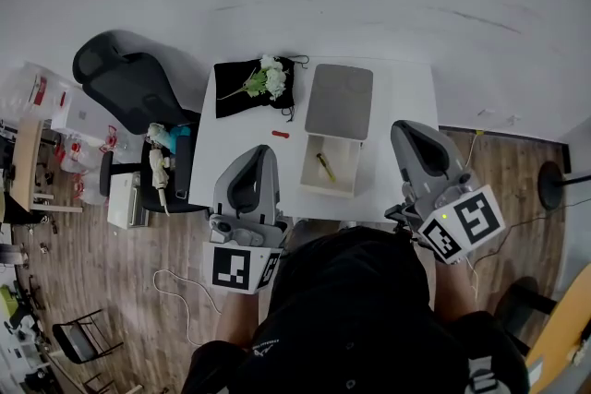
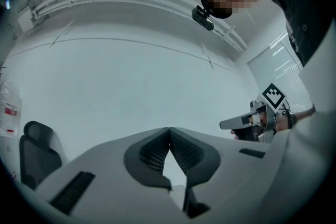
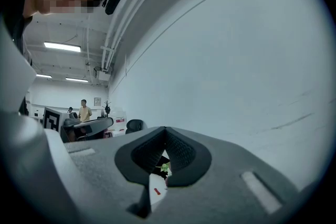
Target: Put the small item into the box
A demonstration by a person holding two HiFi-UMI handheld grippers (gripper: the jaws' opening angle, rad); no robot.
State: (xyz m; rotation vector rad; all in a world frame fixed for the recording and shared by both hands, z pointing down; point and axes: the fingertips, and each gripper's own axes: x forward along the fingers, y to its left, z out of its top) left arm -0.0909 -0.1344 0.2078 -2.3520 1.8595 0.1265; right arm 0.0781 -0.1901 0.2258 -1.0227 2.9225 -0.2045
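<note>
Head view: small item (image 1: 326, 167) indistinct inside box (image 1: 343, 154)

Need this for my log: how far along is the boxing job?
Done: a yellowish item lies in the open box. In hand: nothing; left claw and right claw are both shut, empty. Left, perhaps: a small red item lies on the table, lid off.

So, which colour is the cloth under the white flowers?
Black; the cloth shows best in the head view.
</note>
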